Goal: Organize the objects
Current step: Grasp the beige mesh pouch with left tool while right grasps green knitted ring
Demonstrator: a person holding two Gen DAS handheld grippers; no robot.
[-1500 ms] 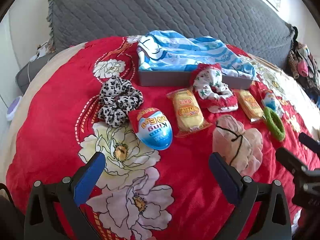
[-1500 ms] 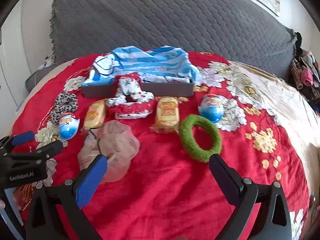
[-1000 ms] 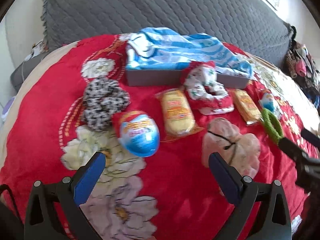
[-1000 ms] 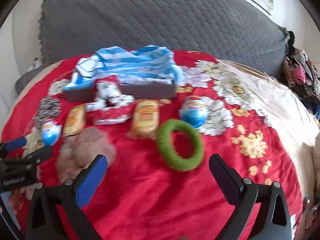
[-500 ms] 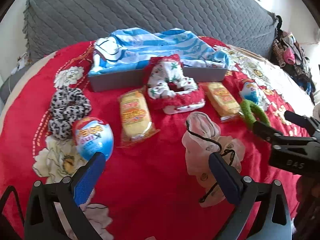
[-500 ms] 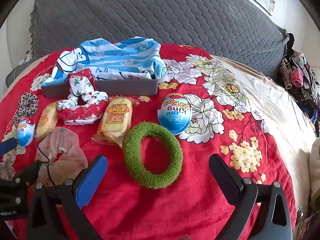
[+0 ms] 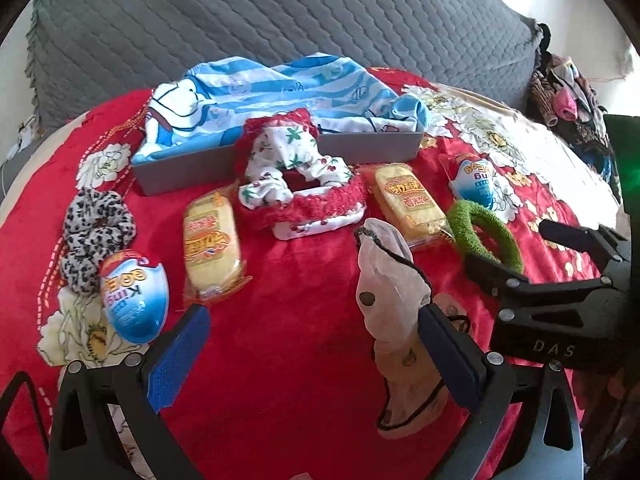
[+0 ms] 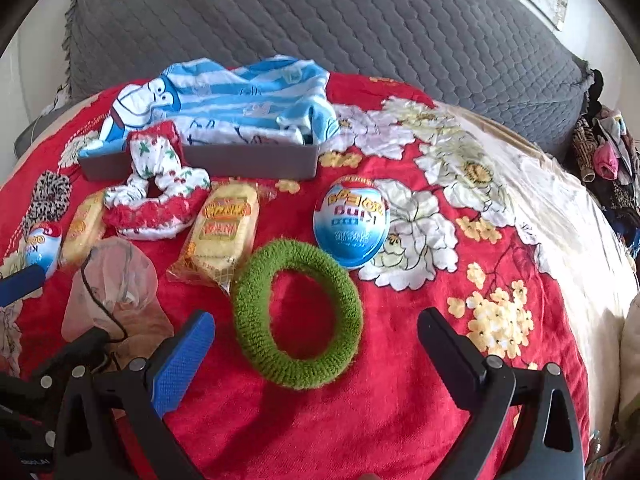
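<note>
On the bed (image 8: 400, 420), the grey tray (image 8: 248, 166) holds striped cloth; its inside is hidden. The green ring (image 8: 298, 316) lies just ahead of the right tongs (image 8: 316, 344), both fingers spread wide: straddle one band, then clench. The left tongs (image 7: 312, 344) are released too, one finger against a sheer pouch (image 7: 394, 296) that partly hides behind it.

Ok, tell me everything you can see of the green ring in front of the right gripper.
The green ring is a thick, fuzzy loop, knitted or terry-like, closed and oval in this view, with red blanket showing through its hole. It lies flat on the blanket, ahead of the open right gripper and roughly between its fingers, which are not touching it. The wrapped yellow cake sits at its far left edge, seemingly touching; the blue egg lies just beyond it.
</note>
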